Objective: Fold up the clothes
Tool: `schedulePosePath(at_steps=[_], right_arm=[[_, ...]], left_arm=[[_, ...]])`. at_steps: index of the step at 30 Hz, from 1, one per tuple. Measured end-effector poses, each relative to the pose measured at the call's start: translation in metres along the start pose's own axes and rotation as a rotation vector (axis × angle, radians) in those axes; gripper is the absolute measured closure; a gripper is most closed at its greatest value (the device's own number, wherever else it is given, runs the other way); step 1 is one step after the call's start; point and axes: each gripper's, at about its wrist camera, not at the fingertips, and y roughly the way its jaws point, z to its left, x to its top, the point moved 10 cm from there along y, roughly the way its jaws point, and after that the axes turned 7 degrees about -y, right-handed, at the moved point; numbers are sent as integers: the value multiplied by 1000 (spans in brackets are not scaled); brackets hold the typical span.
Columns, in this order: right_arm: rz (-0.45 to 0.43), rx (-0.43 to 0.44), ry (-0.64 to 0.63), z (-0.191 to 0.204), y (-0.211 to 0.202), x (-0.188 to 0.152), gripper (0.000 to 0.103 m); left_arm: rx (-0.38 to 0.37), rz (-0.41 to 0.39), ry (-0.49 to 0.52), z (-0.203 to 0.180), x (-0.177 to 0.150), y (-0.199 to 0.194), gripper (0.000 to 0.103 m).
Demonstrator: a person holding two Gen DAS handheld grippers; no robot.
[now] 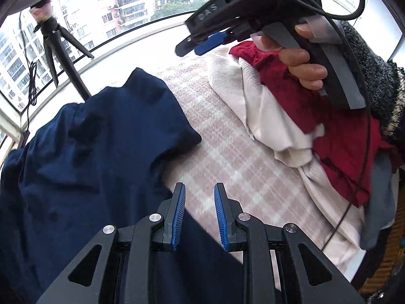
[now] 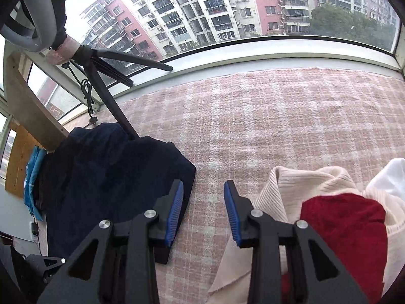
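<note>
left wrist view showed the left tongs (image 1: 200, 215) parted and empty above the navy garment (image 1: 88, 152) near the blanket's (image 1: 227, 157) window edge, while the right tongs (image 2: 203, 212) gaped empty beside the cream-and-red clothes pile (image 2: 329, 215).

Only legible txt: "DAS", pale raised caps on the black housing of the right tongs (image 1: 202, 43), seen in left wrist view, upper centre, letters tilted w/ the body. Nothing else readable — no labels on clothes, no signs on bldgs outside, none in right wrist view.
</note>
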Motion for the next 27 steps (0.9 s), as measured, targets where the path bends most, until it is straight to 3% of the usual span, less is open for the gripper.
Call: schedulePosePath(at_steps=[5,11,13,14,15,16,19,22,24,26,27], right_arm=[[31,55,-51,7,35,16,65],[57,109,-104,19,62,25,62],[62,126,-124,24,67,22,62],[64,140,-131,26,69,20,64],[74,163,-128,29,70,17,71],[84,185,-126,32,71,14,96],[72,196,-102,30,64,10,99],[-11,200,-82,26,33,19,99],[-11,132,-39,12,18,23,99],[-14,-4,-27,-8,13,29,94],[-23,-81,-32,-18,11,33,89]], left_arm=[[130,2,8,12,24,44,79],[68,-25,-88,24,33,51,83],[26,-37,-120,30,32,46,95],[5,-44,-136,32,32,43,96],[-27,-50,-161,35,32,39,97],[-78,-58,-200,38,33,32,98],[-268,-92,-330,48,35,2,98],[-438,-113,-418,50,38,-23,98],[-539,-95,-455,46,38,-30,97],[-554,-5,-463,41,28,-14,91],[-509,32,-457,43,21,-5,93]])
